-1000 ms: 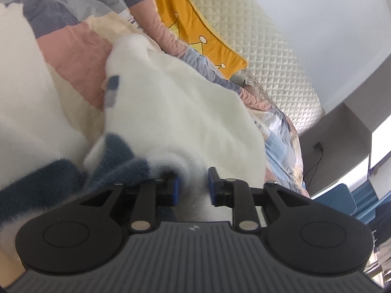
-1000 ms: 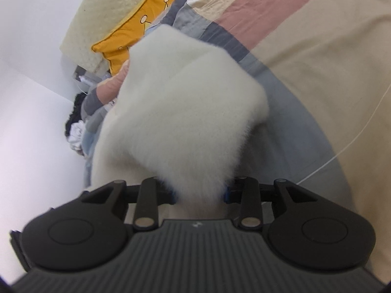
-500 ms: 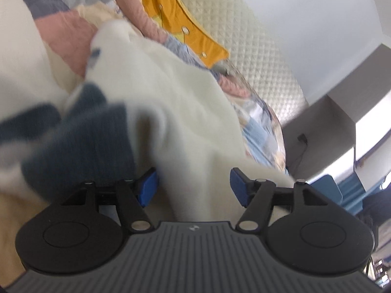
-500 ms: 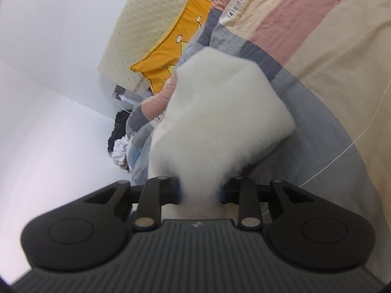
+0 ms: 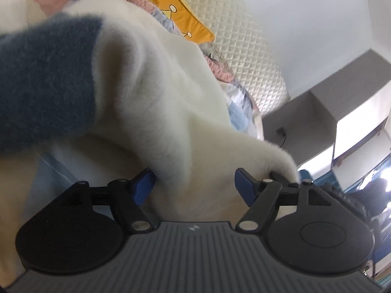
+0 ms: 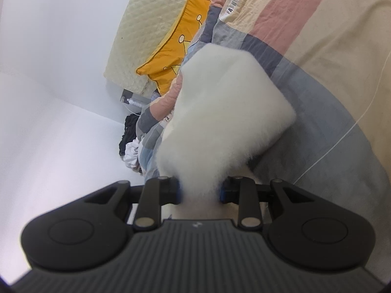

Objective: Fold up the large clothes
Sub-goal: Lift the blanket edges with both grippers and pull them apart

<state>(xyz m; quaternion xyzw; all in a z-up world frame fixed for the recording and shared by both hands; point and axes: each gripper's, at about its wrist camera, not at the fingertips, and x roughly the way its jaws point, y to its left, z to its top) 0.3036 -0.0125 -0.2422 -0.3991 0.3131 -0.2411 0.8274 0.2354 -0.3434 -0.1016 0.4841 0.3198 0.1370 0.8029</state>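
The left gripper [image 5: 194, 182] stands wide open with the fluffy white garment [image 5: 158, 92] draped between its fingers; the right gripper [image 6: 200, 189] pinches the garment's edge.

The left tongs [image 5: 194, 182], blue-padded tips spread wide apart, sit against a fluffy cream fleece garment [image 5: 156, 92] with a dark blue-grey band [image 5: 44, 85], which drapes over and between them. Behind the fleece lie a yellow cushion with line-drawn crowns [image 5: 180, 17] and a cream quilted headboard [image 5: 234, 39], beneath a white wall [image 5: 305, 24].
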